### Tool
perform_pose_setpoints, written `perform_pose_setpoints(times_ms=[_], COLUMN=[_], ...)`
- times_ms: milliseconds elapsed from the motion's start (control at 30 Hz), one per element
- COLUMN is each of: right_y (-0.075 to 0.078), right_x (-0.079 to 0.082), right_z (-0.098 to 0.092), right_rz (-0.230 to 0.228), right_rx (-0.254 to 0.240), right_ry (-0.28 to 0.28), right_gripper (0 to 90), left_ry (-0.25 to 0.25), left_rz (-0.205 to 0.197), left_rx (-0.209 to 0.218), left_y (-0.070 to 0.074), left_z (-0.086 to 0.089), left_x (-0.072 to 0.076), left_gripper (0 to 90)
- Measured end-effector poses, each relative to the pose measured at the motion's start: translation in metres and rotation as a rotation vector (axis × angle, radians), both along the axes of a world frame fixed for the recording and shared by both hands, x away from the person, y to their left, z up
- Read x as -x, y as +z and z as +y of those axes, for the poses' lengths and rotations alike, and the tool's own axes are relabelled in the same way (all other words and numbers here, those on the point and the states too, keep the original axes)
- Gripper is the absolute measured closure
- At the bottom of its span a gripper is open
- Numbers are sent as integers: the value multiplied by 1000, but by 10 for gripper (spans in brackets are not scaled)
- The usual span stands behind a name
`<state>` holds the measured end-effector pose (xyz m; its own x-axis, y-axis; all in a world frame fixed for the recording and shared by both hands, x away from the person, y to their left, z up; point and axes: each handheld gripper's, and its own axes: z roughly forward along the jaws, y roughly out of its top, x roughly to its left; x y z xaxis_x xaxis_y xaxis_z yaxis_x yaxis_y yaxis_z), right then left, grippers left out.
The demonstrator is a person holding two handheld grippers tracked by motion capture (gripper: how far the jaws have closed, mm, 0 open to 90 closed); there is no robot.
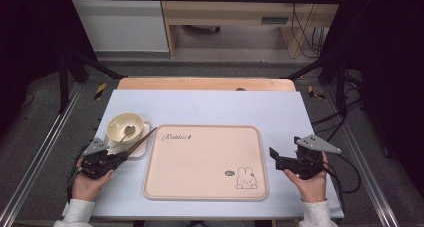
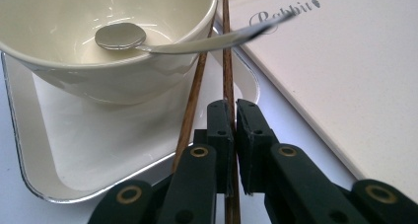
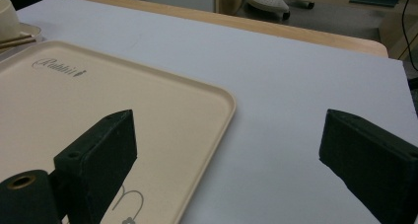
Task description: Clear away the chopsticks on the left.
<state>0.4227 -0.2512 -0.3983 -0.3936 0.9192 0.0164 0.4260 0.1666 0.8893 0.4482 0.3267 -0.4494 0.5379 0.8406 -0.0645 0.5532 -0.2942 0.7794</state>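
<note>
Chopsticks (image 2: 227, 61) lay on the small dish (image 2: 98, 160) beside the bowl (image 2: 98, 46), one pinched in the left gripper (image 2: 234, 116), right gripper (image 3: 226, 150) wide apart; lifting it onto the tray (image 1: 205, 162) probably came next.

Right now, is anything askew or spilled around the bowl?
Nothing spilled. The chopsticks are splayed: the left gripper pinches only one, the other lies loose on the small plate. The spoon rests in the bowl.
</note>
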Motion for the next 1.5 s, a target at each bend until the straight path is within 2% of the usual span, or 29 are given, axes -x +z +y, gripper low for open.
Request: perform_pose_setpoints(times_ms=[233, 533, 900, 1133, 1500], right_y=[1, 1, 1, 1, 1], right_x=[0, 0, 0, 0, 1], right_z=[-1, -1, -2, -3, -3], right_rz=[3, 2, 3, 6, 6], right_rx=[-5, -3, 1, -1, -2], right_ry=[0, -5, -12, -20, -22], right_gripper=[70, 58, 35, 33, 33], left_ry=[1, 0, 8, 38, 85], left_rz=[-20, -46, -67, -105, -148], left_rx=[-17, -6, -22, -21, -18], left_y=[6, 10, 19, 26, 29], left_z=[-4, -12, -39, -55, -82], left_x=[12, 24, 33, 41, 45], left_gripper=[853, 853, 853, 853, 853])
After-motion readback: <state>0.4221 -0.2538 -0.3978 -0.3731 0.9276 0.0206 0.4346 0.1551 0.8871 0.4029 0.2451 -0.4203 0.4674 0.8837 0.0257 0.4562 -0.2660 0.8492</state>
